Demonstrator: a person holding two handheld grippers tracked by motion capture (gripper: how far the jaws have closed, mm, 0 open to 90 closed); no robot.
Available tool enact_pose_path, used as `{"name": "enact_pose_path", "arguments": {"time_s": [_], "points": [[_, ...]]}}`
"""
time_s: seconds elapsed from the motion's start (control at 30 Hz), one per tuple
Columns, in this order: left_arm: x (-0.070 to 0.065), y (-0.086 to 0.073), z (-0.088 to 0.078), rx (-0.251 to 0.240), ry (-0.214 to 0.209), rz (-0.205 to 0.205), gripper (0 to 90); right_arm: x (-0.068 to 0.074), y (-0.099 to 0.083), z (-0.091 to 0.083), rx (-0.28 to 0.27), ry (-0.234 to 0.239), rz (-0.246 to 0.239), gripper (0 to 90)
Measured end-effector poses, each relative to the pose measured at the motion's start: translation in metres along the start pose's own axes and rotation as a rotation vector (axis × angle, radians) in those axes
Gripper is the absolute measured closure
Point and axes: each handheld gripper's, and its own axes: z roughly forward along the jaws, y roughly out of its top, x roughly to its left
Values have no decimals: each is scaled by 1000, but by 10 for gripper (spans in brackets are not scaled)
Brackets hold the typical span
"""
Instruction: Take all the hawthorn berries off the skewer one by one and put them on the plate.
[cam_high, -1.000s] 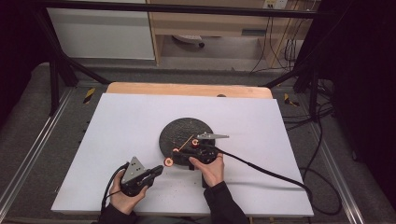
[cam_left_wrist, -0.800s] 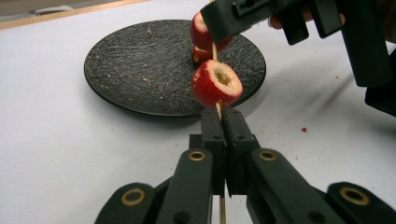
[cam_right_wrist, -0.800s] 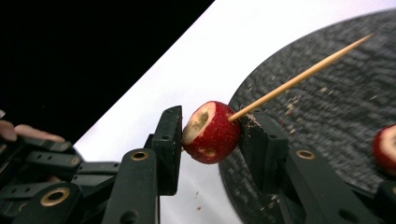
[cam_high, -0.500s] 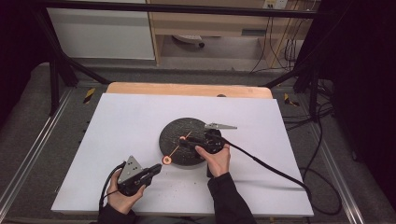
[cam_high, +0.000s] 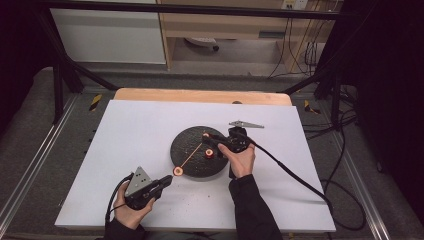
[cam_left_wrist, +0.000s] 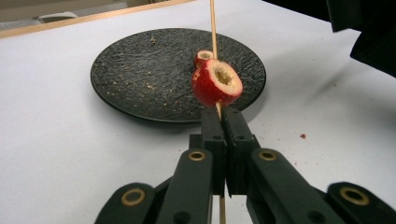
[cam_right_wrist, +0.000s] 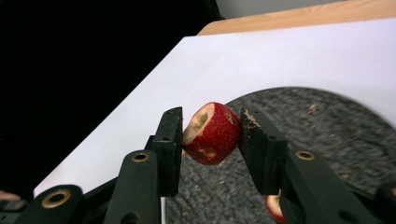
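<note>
- Skewer (cam_left_wrist: 214, 28) was the centre of the action: a thin wooden stick, clamped near its lower end by the left gripper (cam_left_wrist: 219, 116), its jaws clenched tight on the wood so it could not twist.
- It slanted up from that gripper over the near edge of the plate (cam_high: 190, 135), its tip pointing toward the right gripper (cam_high: 214, 142); seen from above, it crossed the plate as a pale line (cam_high: 191, 156).
- One red fruit (cam_left_wrist: 216, 84), cored and hollow at the top, was already threaded on, sitting low on the stick just above the left jaws; that looked like the reason for the low grip, leaving the upper length free.
- Second fruit (cam_right_wrist: 212, 133) was pinched in the right gripper (cam_right_wrist: 210, 135), jaws pressing on its two sides, cut face turned toward the left jaw, held above the plate's edge.
- My read: held sideways like that, its cored hole could be lined up with the skewer's tip and pushed on next.
- Dark, rough-surfaced plate sat mid-counter (cam_high: 125, 130), on the white surface.
- Inside it lay one more red fruit piece (cam_high: 209, 153), close by the right hand, plus scattered crumbs; a further piece (cam_left_wrist: 203, 57) showed behind the skewered one in the left gripper view, probably the same one.
- Few crumbs dotted the counter beside the plate.
</note>
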Motion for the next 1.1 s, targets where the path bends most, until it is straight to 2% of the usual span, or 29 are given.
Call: {"name": "enact_pose_path", "arguments": {"time_s": [0.3, 0.43, 0.83, 1.1], "points": [[2, 0, -1, -1, 5, -4, 884, -14, 15, -3, -28, -45, 2, 617], [4, 0, -2, -4, 12, -9, 884, -22, 15, -2, -29, -67, 4, 617], [5, -1, -1, 4, 17, -10, 883, -41, -12, 28, 61, -123, -3, 613], [5, -2, 1, 13, 16, -10, 883, -50, -26, 42, 104, -175, -39, 609]]}}
